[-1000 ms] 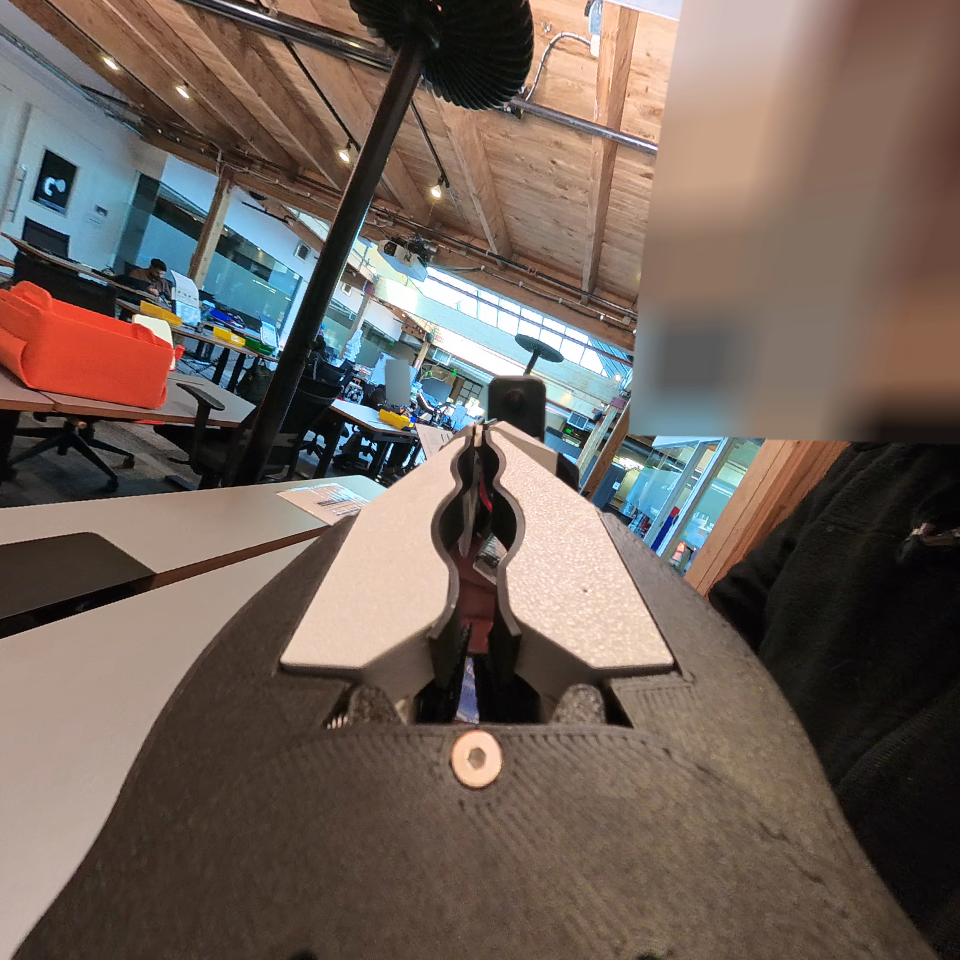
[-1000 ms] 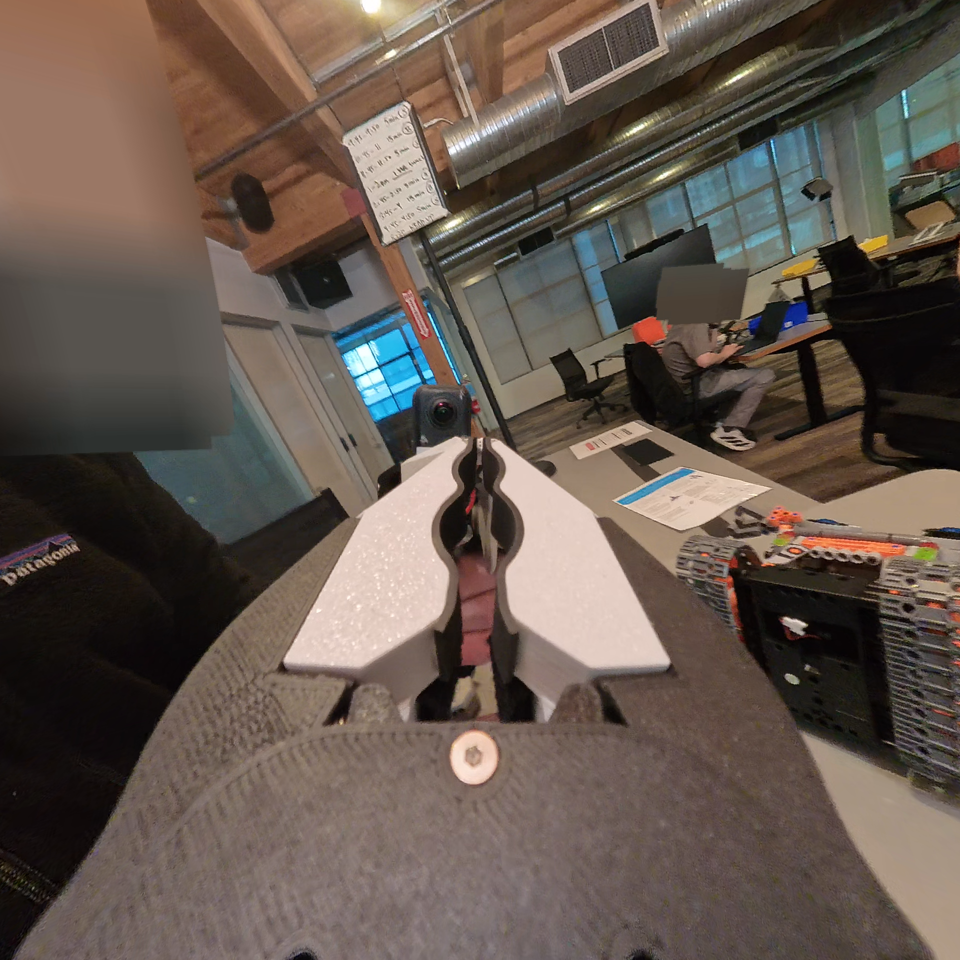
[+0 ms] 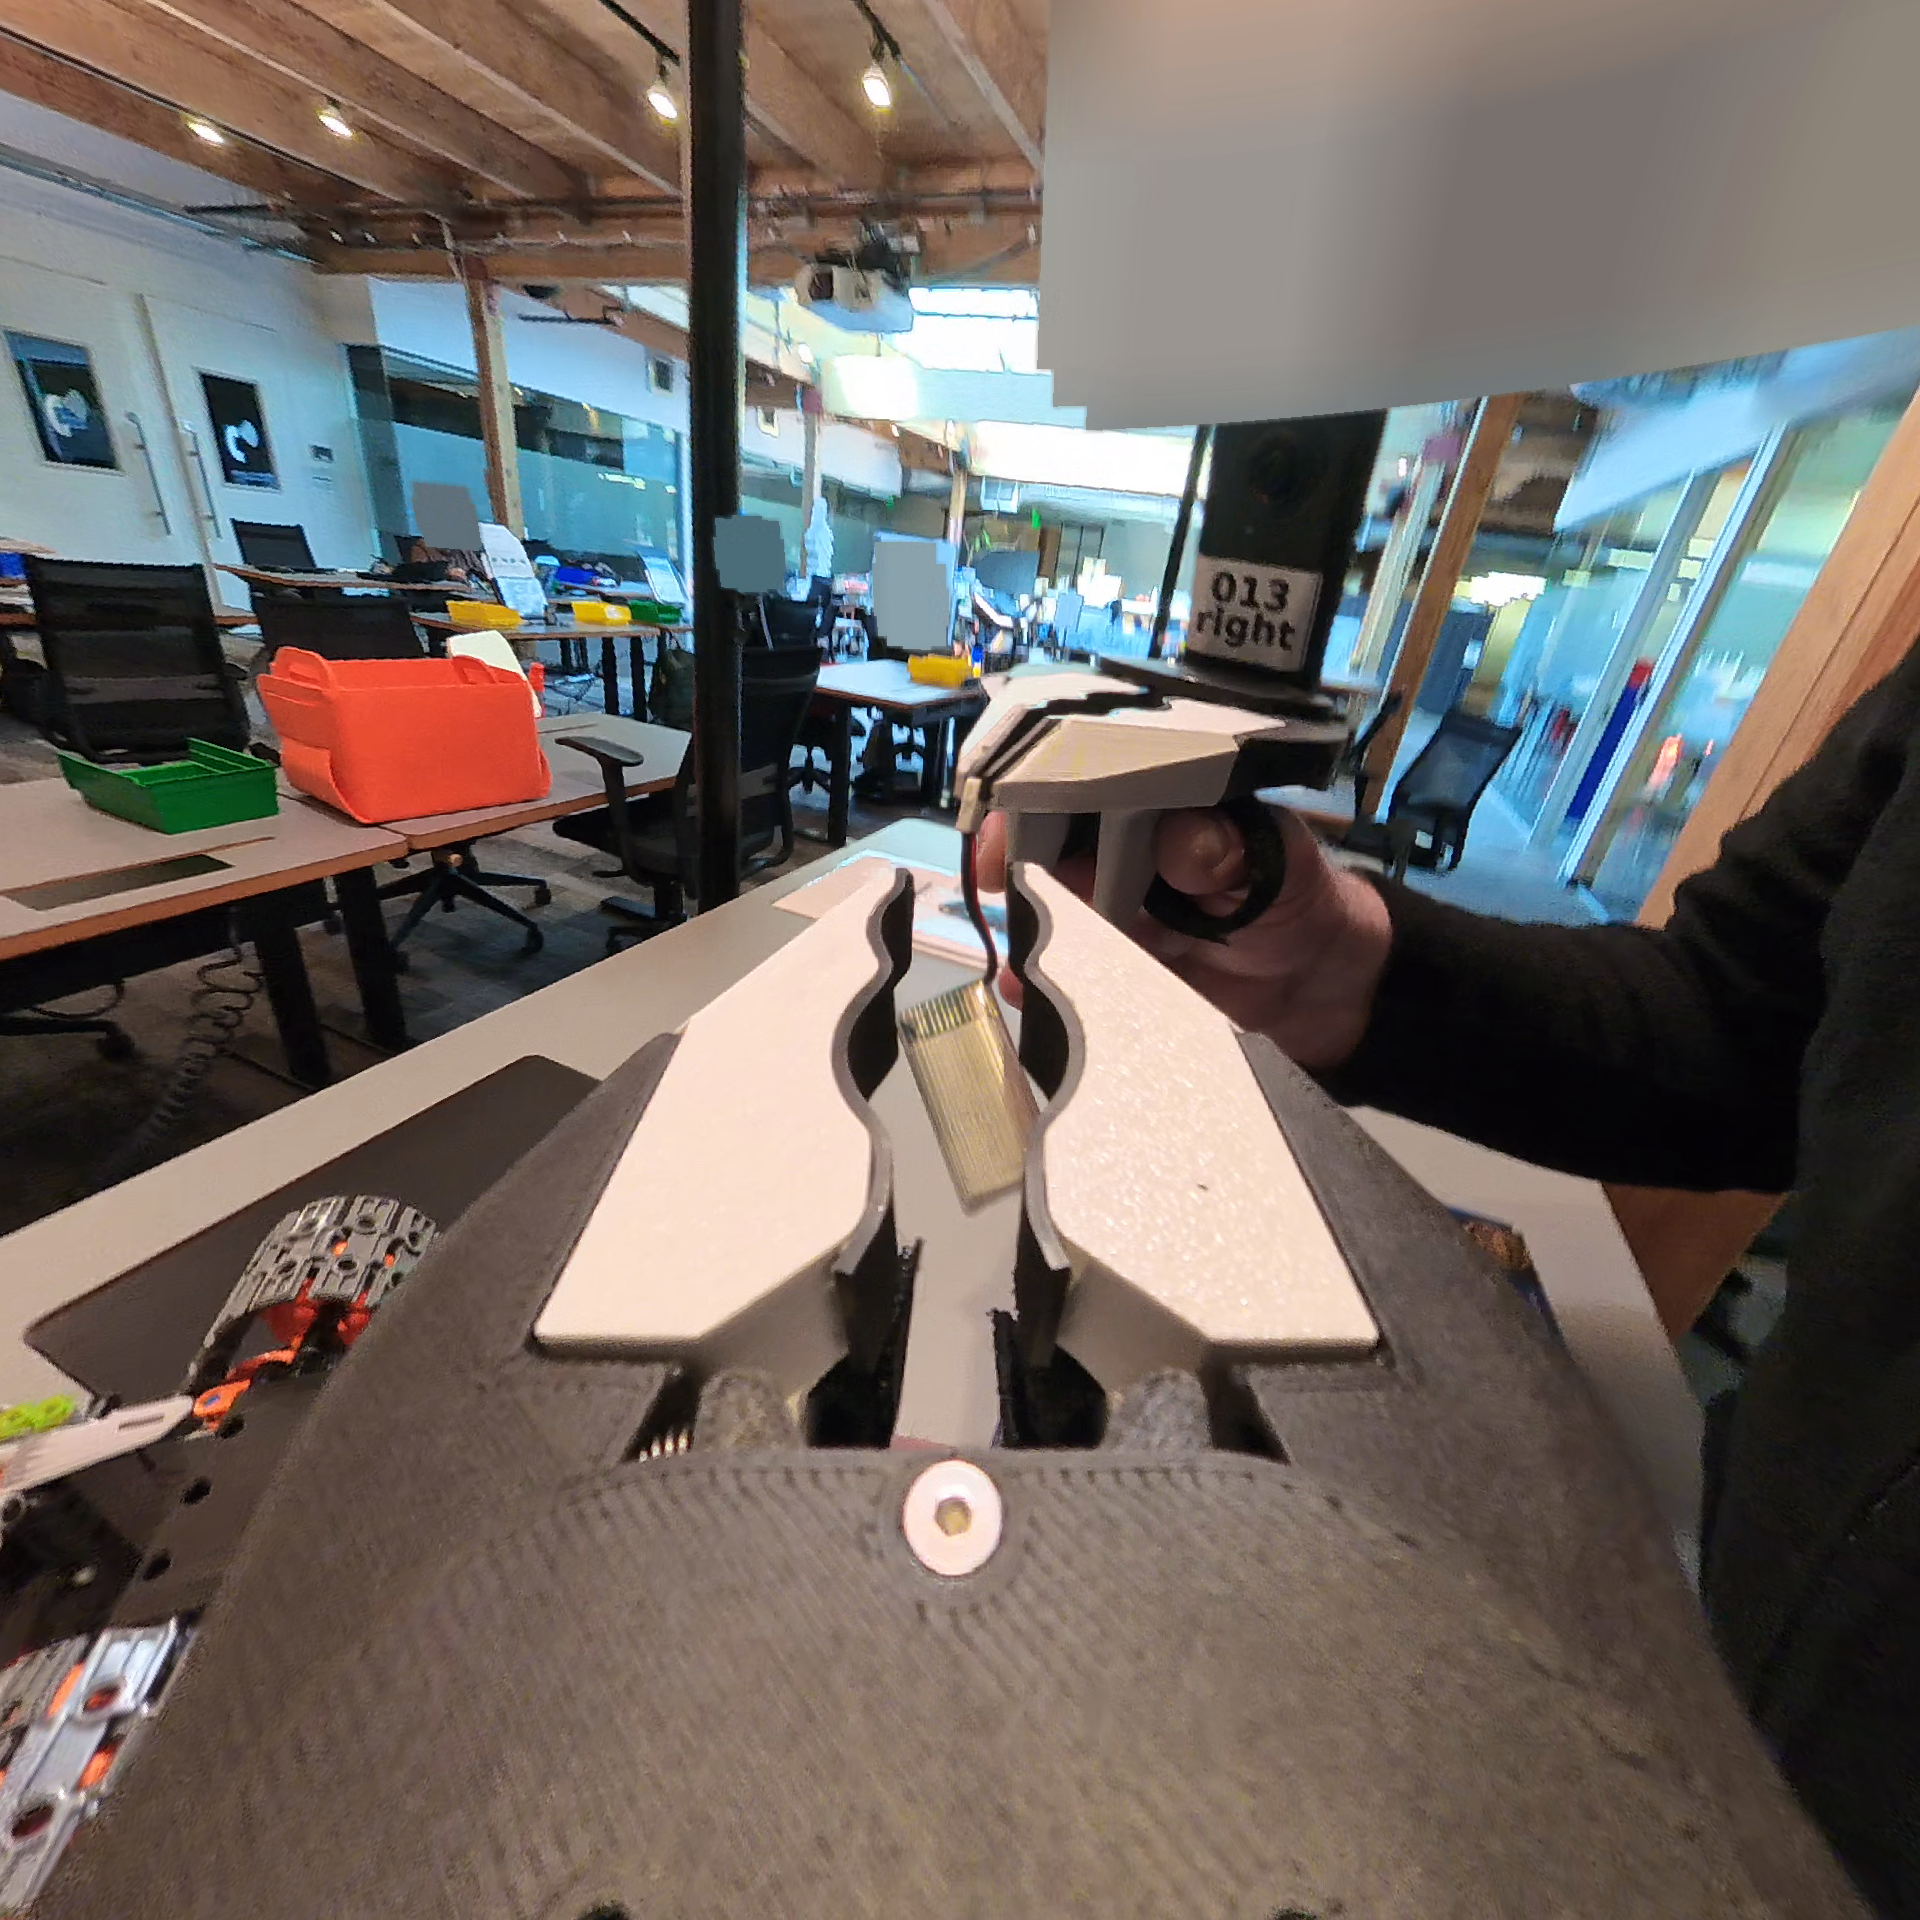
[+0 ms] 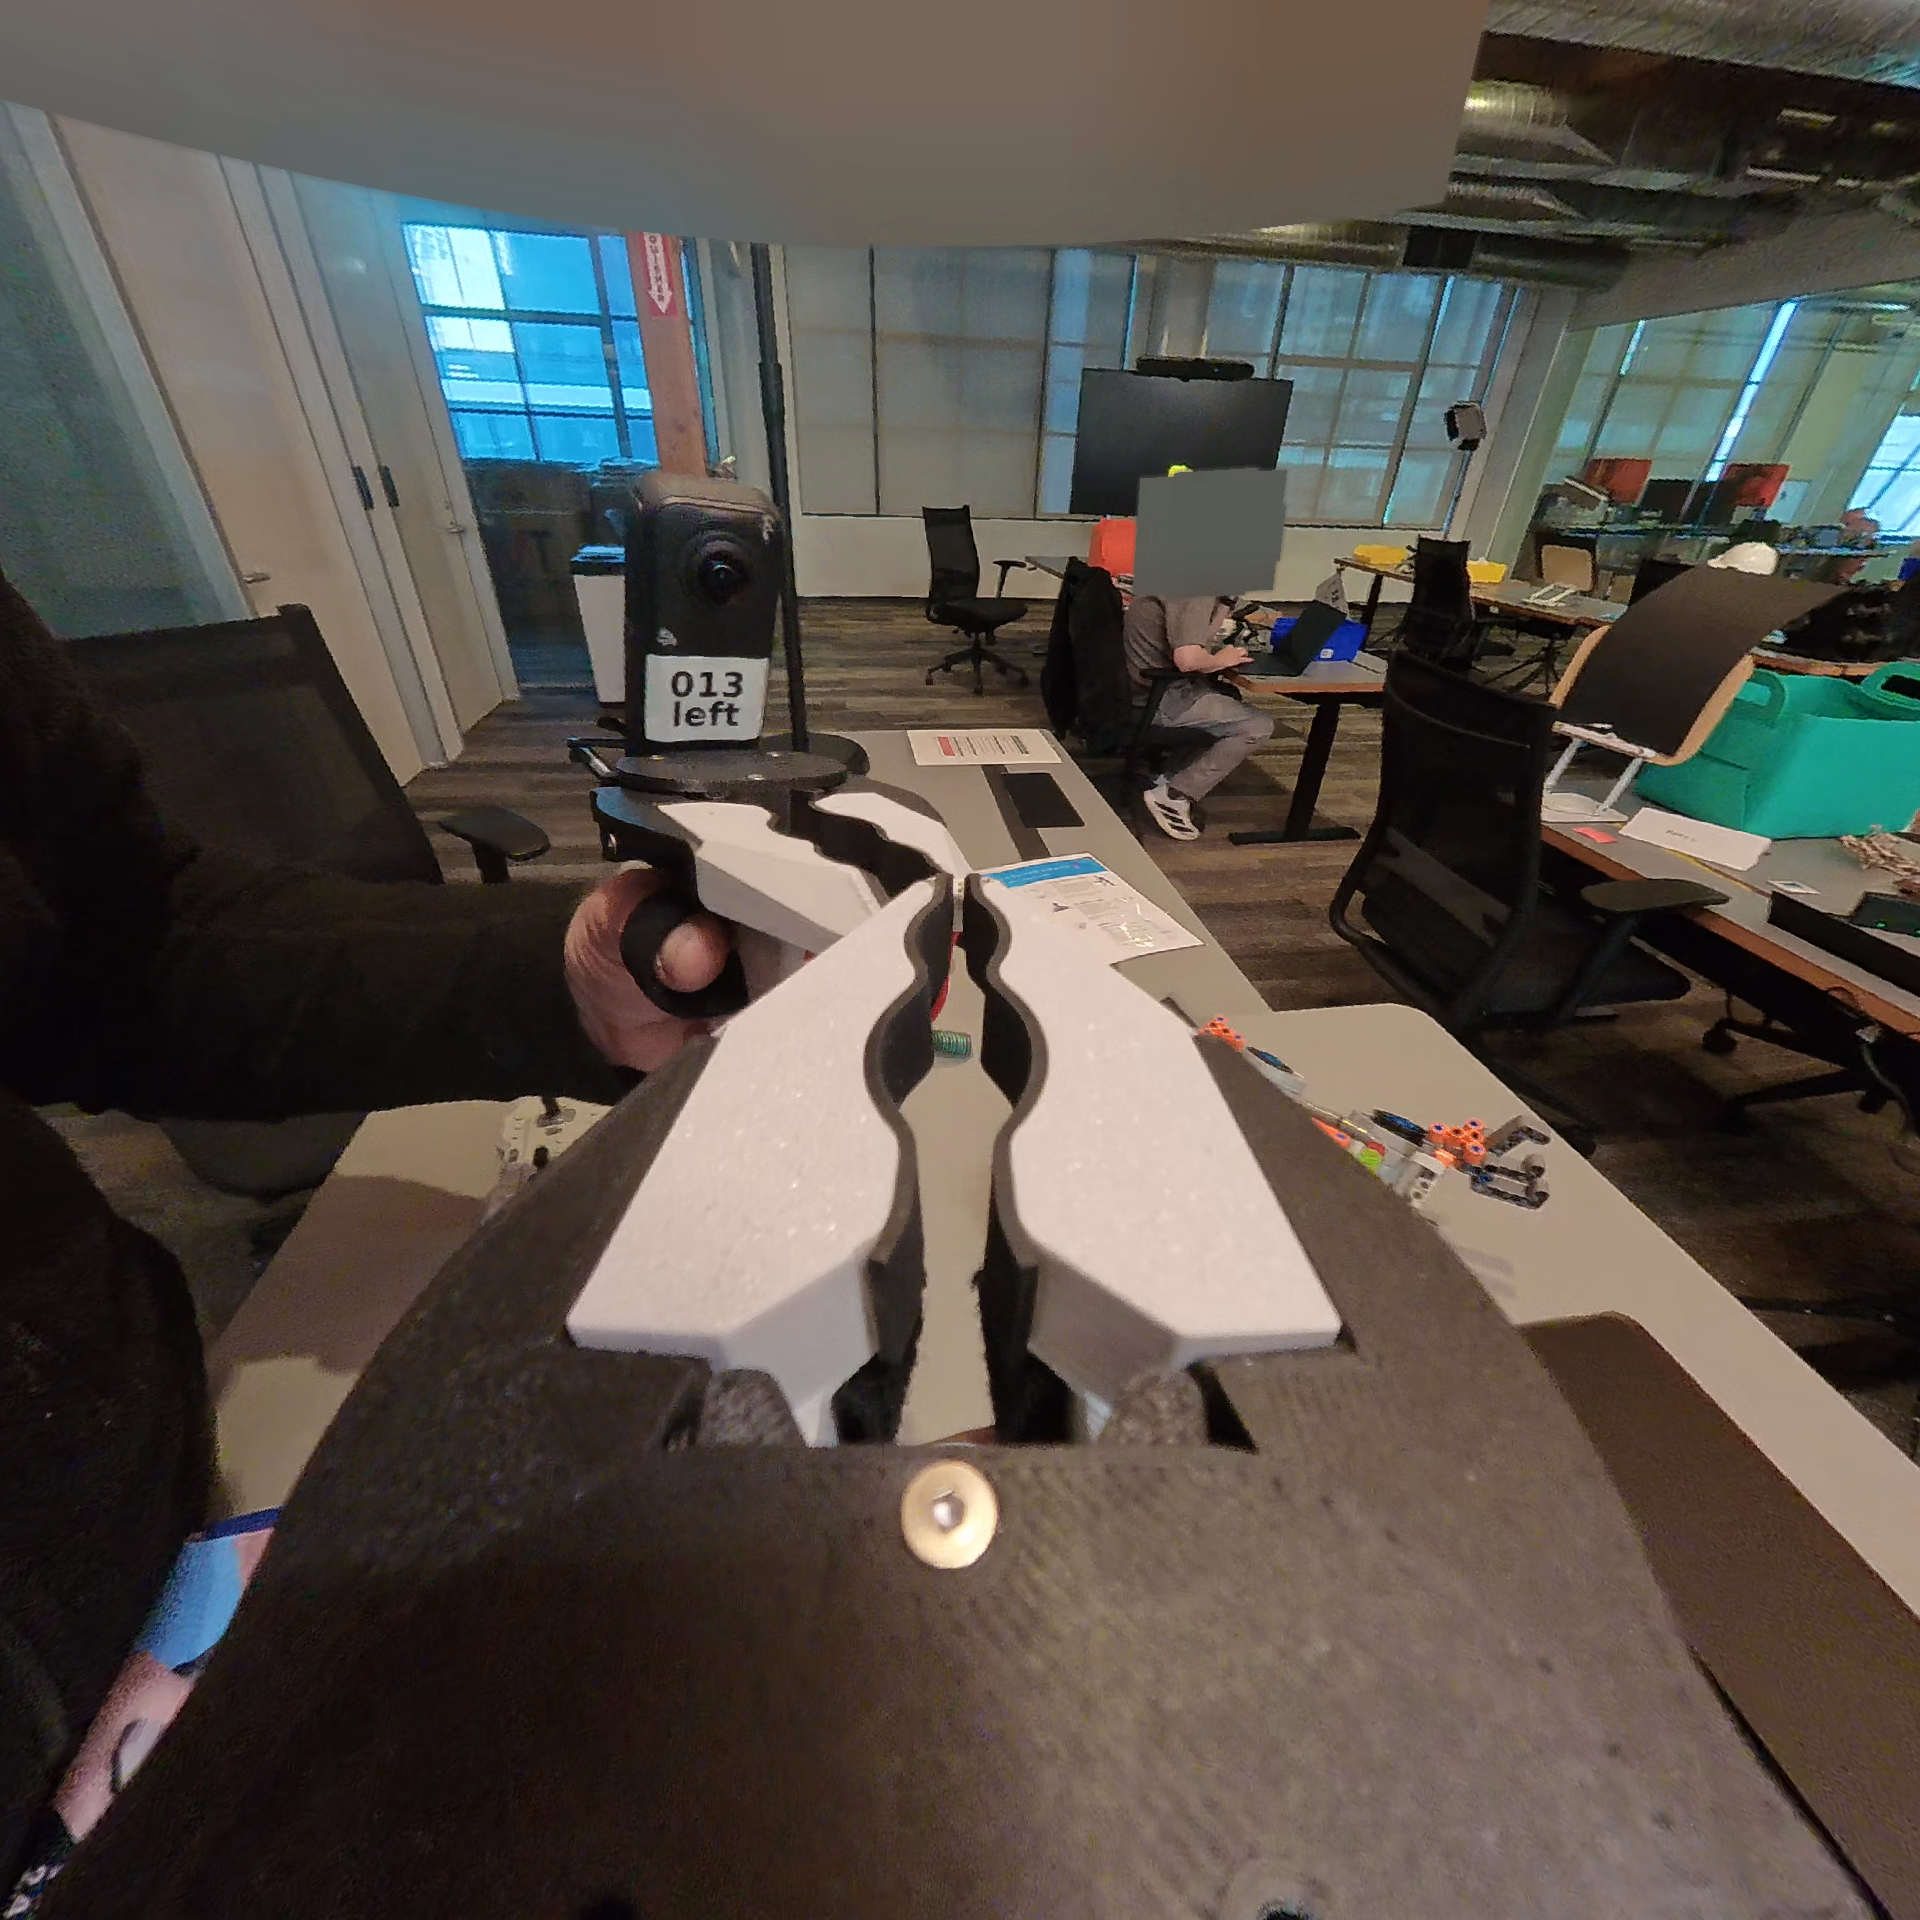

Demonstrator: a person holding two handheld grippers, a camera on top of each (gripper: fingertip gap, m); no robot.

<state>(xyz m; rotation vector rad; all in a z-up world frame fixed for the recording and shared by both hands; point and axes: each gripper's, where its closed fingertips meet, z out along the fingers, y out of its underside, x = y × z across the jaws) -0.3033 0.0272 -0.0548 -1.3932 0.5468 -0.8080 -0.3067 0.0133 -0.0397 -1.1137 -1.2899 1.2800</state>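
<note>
Your left gripper [image 3: 961, 914] hangs over the grey bench [image 3: 582, 1023], fingers [image 3: 748, 1122] parted with nothing between them. A gold flex strip [image 3: 966, 1091] shows in the gap. Your right gripper [image 3: 977, 774] crosses just ahead, fingers pressed together. A tracked toy [image 3: 312, 1278] sits lower left.

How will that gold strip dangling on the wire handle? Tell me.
The gold strip probably weighs little: a thin wire pinched in the right gripper carries it. Flat and thin, it likely bends or creases easily. Hanging free between the left gripper's open fingers, it may swing.
</note>
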